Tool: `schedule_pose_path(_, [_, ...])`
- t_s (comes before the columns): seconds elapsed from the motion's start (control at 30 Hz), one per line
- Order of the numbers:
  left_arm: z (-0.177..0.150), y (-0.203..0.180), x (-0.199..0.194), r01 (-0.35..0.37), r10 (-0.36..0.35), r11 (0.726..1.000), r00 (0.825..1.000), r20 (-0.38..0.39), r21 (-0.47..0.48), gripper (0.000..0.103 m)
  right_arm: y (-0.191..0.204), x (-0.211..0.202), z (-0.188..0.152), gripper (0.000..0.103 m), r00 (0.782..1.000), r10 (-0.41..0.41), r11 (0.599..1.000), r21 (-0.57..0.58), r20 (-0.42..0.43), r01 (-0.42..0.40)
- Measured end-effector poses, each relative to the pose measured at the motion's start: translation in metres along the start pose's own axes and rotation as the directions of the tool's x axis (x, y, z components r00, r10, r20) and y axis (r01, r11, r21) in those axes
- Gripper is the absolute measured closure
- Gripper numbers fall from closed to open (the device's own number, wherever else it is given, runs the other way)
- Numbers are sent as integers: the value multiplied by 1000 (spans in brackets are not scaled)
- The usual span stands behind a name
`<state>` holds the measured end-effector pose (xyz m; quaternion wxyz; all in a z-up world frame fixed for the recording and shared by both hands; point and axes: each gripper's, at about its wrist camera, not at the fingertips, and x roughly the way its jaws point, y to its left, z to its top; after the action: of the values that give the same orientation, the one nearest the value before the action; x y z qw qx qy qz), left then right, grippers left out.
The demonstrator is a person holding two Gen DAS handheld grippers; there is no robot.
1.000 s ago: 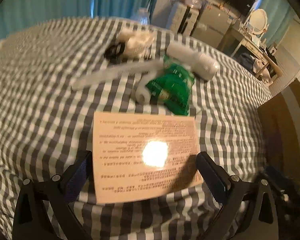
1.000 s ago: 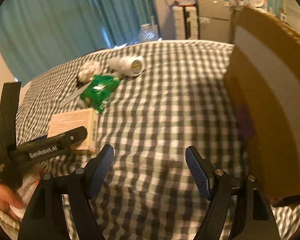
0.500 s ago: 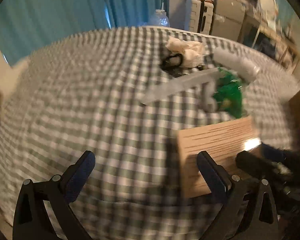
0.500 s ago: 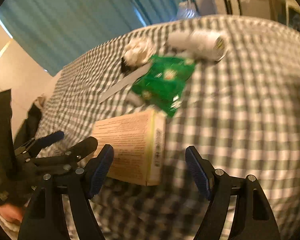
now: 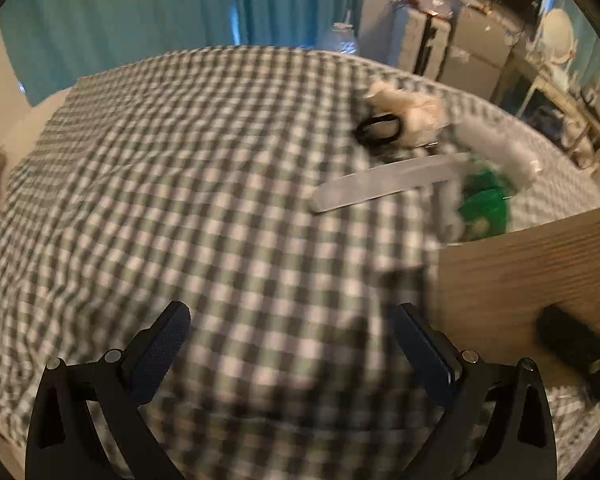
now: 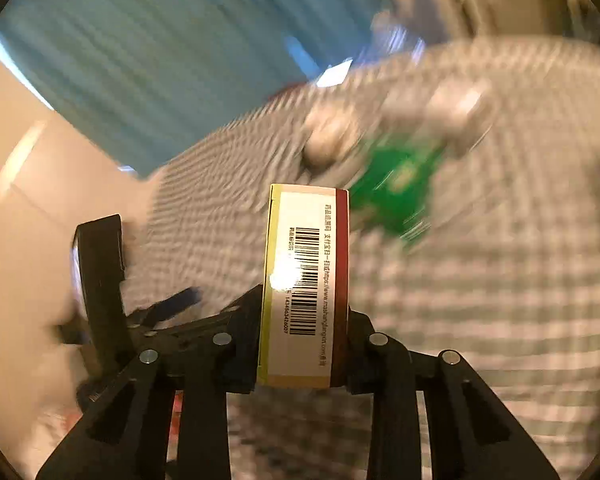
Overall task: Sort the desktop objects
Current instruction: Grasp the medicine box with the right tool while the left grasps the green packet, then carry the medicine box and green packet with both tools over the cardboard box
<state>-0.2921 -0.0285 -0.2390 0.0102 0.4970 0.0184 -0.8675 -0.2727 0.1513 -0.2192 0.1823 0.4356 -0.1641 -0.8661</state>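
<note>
Item: flat box (image 6: 306, 280), barcode edge up, clamped between the fingers of the right gripper (image 6: 304, 344), whose jaws have just closed on it. It is held over the checked cloth (image 5: 180, 200) of the counter.

Left gripper (image 5: 292, 348): fingers spread apart, nothing between them, above bare cloth.

Remaining on the cloth (all blurred): green packet (image 5: 484, 208), pale flat strip (image 5: 388, 186), black loop (image 5: 380, 130) touching a crumpled white wad (image 5: 412, 108), and a white roll (image 6: 452, 114) behind the packet.
</note>
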Motion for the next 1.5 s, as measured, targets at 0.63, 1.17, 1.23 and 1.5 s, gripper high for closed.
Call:
schedule_pose_path(0.63, [26,-148,12,-17,-78,956,948,308,294,8,-70,-73,-31,74,897,-439,895,-65,38,441])
schedule_pose_path(1.17, [5,-81,-64,179,-240,951,942,236,251,74,-68,-112,-39,74,918,-393,917,-52,60,396])
schedule_pose_path(1.23, [-10,-76,-75,190,-237,958,947,217,215,74,-58,-119,-44,74,924,-378,923,-51,62,381])
schedule_pose_path(1.5, [-50,-75,-127,177,-210,968,959,189,180,74,-11,-156,-59,74,936,-339,933,-96,90,347])
